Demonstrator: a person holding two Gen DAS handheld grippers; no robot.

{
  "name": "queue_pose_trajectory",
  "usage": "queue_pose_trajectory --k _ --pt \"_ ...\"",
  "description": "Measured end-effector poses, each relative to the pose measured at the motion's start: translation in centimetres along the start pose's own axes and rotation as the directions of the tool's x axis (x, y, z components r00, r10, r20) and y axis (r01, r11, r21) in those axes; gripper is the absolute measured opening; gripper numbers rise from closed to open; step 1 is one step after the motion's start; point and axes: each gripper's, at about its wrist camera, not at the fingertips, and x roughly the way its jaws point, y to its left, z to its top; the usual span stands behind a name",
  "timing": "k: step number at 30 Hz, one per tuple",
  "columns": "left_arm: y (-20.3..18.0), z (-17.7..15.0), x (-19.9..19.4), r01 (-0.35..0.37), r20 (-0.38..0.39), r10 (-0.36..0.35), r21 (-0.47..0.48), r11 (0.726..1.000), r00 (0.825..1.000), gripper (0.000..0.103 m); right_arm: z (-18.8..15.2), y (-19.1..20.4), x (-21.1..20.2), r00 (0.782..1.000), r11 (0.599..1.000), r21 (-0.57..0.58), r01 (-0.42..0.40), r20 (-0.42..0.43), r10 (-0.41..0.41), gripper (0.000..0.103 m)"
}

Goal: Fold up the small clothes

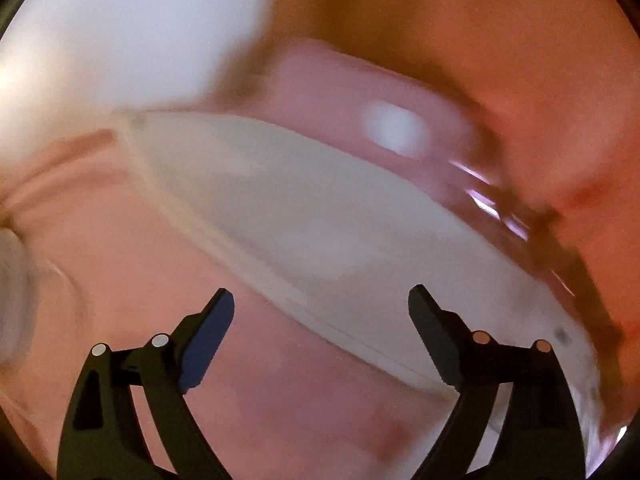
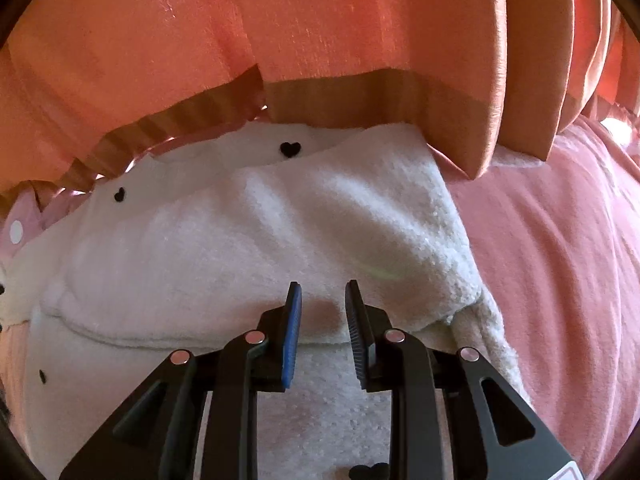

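Observation:
A white fleecy garment [image 2: 200, 248] with small black hearts lies folded over on a pink sheet [image 2: 560, 260]. My right gripper [image 2: 323, 284] hovers just above the garment's folded edge. Its jaws stand a narrow gap apart and nothing is pinched between them. The left wrist view is heavily blurred. In it the white garment [image 1: 320, 208] shows as a pale band across the middle. My left gripper [image 1: 320, 292] is wide open over the garment's near edge and holds nothing.
An orange curtain [image 2: 320, 20] hangs right behind the garment, and its hem reaches down to the garment's far edge. A pink cloth with white dots [image 2: 16, 224] lies at the far left, and the same dotted pink cloth [image 1: 340, 92] shows blurred beyond the garment. Pink sheet [image 1: 280, 380] spreads around.

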Motion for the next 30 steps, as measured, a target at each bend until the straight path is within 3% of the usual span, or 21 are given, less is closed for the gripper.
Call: queue_pose_trajectory --k 2,4,6,7,9,10,11,12,13,15,17,19,21,24,25,26,27,28,30 --pt "4.9 3.5 1.7 -0.126 0.02 0.127 -0.038 0.991 0.992 0.087 -0.1 0.1 -0.1 1.0 1.0 0.004 0.001 0.0 -0.001 0.026" --pt "8.3 5.6 3.3 -0.192 -0.004 0.192 -0.076 0.978 0.981 0.086 -0.2 0.2 0.1 1.0 1.0 0.01 0.002 -0.009 -0.001 0.029" --pt "11.7 7.2 5.7 -0.191 -0.072 0.183 -0.138 0.972 0.98 0.084 -0.3 0.4 0.3 1.0 1.0 0.01 0.0 -0.018 0.0 0.029" --pt "12.5 7.4 6.4 -0.184 -0.096 0.17 -0.163 0.969 0.981 0.076 -0.4 0.6 0.4 1.0 1.0 0.003 0.005 -0.017 -0.005 0.029" --pt "13.2 7.9 7.3 -0.184 -0.103 0.167 -0.188 0.965 0.981 0.072 -0.4 0.9 0.3 1.0 1.0 -0.008 0.01 -0.012 -0.01 0.03" --pt "12.7 8.2 7.3 -0.182 -0.084 0.17 -0.177 0.967 0.982 0.054 -0.3 0.9 0.3 1.0 1.0 -0.008 0.01 -0.011 -0.01 0.031" --pt "11.9 8.5 7.5 -0.15 -0.092 0.136 -0.161 0.976 0.986 0.024 -0.3 0.9 0.3 1.0 1.0 -0.005 0.009 -0.011 -0.009 0.032" --pt "10.9 8.7 7.7 -0.108 -0.107 0.092 -0.151 0.983 0.99 0.011 -0.3 0.8 0.3 1.0 1.0 -0.003 0.008 -0.011 -0.008 0.034" --pt "9.3 8.9 7.3 -0.069 -0.112 0.053 -0.137 0.988 0.992 0.01 -0.3 0.8 0.3 1.0 1.0 -0.001 0.008 -0.01 -0.008 0.034" --pt "5.3 9.0 5.1 0.011 -0.047 -0.014 -0.065 0.998 0.999 0.008 -0.2 0.6 0.3 1.0 1.0 0.005 0.006 -0.009 -0.006 0.035" --pt "-1.3 8.0 1.3 0.098 0.027 -0.102 0.101 0.99 0.994 0.008 -0.1 0.6 0.1 1.0 1.0 0.012 -0.001 -0.005 0.001 0.035" --pt "-8.1 5.4 -3.1 0.224 0.053 -0.243 0.239 0.945 0.969 0.008 0.0 0.6 -0.2 1.0 1.0 0.011 -0.008 0.002 0.007 0.035" --pt "-13.6 2.4 -6.1 0.365 0.003 -0.387 0.324 0.873 0.922 0.008 0.1 0.6 -0.5 1.0 1.0 0.014 -0.014 0.006 0.014 0.035" --pt "-20.6 -5.5 -9.0 0.55 -0.154 -0.536 0.386 0.74 0.83 0.01 0.2 0.5 -0.8 1.0 0.999 0.024 -0.027 0.008 0.027 0.035" --pt "-22.7 -8.8 -9.0 0.603 -0.237 -0.557 0.388 0.697 0.796 0.013 0.3 0.4 -0.9 1.0 0.999 0.025 -0.031 0.008 0.03 0.036" --pt "-24.0 -11.3 -8.5 0.632 -0.3 -0.557 0.379 0.675 0.775 0.022 0.4 0.2 -0.9 0.999 0.999 0.029 -0.032 0.007 0.032 0.037" --pt "-25.1 -14.4 -7.6 0.646 -0.37 -0.532 0.367 0.67 0.762 0.031 0.4 0.1 -0.9 0.999 0.999 0.032 -0.032 0.006 0.032 0.039" --pt "-25.1 -16.1 -6.9 0.633 -0.39 -0.506 0.362 0.684 0.769 0.046 0.5 0.0 -0.9 0.999 0.999 0.037 -0.034 0.004 0.034 0.041" --pt "-24.4 -17.7 -5.6 0.607 -0.4 -0.472 0.349 0.714 0.786 0.048 0.6 -0.3 -0.9 0.999 0.998 0.046 -0.047 -0.002 0.047 0.041"
